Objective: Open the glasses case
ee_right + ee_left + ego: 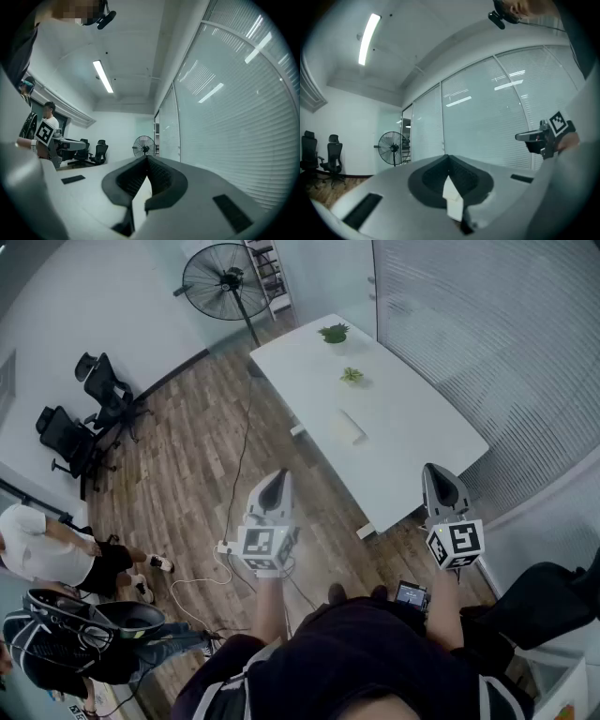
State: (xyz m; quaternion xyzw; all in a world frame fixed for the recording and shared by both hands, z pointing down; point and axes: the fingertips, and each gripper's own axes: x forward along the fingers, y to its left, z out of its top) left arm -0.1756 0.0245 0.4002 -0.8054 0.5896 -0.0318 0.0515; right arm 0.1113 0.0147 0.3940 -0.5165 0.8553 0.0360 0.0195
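Both closed, empty: left gripper (275,484), right gripper (440,479); pale tabletop object (350,426) indistinct

Left hand-held gripper (277,480) and right hand-held gripper (438,476) point level, jaws together.

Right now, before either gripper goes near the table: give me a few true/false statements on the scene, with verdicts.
1. The right gripper is shut with nothing between its jaws. True.
2. The left gripper holds the glasses case. False: it is shut and empty. The pale oblong thing that looks like the glasses case lies closed on the white table, ahead of both grippers.
3. Two small green plants stand on the table, beyond the case. True.
4. The fan stands on the table. False: it stands on the wood floor, past the table's far end.
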